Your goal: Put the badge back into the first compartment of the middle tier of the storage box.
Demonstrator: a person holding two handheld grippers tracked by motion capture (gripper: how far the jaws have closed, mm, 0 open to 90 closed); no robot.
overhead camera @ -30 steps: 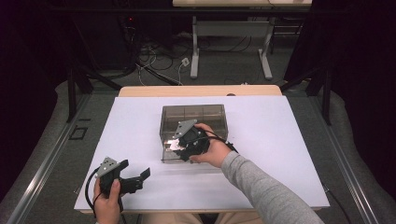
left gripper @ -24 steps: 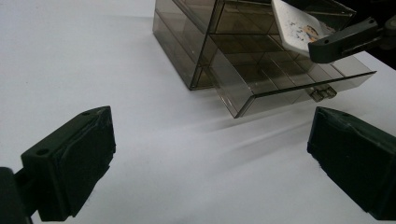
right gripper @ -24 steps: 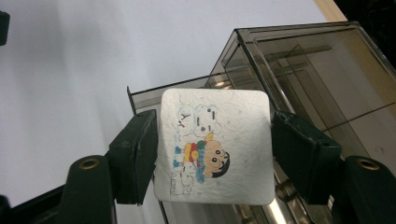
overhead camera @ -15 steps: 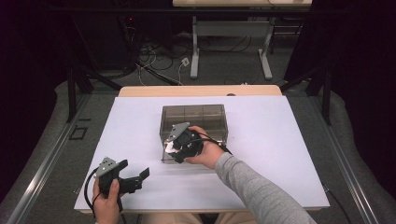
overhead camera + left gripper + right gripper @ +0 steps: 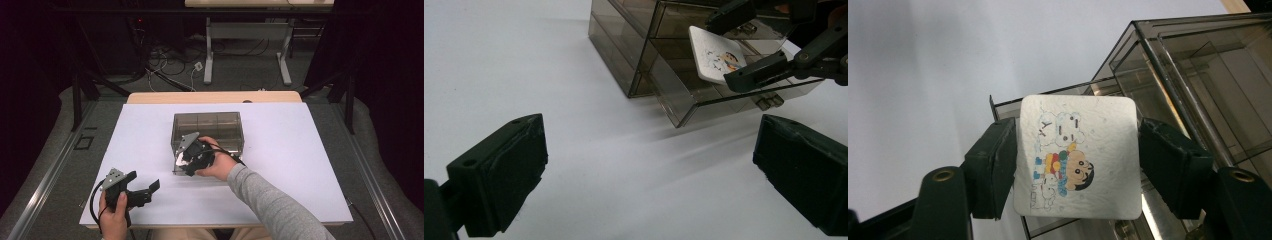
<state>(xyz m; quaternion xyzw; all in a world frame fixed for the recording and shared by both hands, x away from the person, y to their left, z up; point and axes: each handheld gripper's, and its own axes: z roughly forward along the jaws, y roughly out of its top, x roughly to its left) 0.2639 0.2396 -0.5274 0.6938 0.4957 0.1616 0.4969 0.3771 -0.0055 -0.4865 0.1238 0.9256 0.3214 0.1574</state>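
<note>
One coaster (image 5: 1079, 156) edge behind fingers (image 5: 993, 165).

Even overhead light is falling on the white sheet covering the table (image 5: 300, 150), while the surrounding room is sitting in deep darkness; the high view is looking soft and slightly grainy; in the left gripper view the near black jaws are blurring and casting faint streaked shadows; pale glare is glinting along the smoky transparent plastic drawer box (image 5: 1198, 75); the white square cartoon-printed coaster (image 5: 1078, 155) is showing sharp.
</note>
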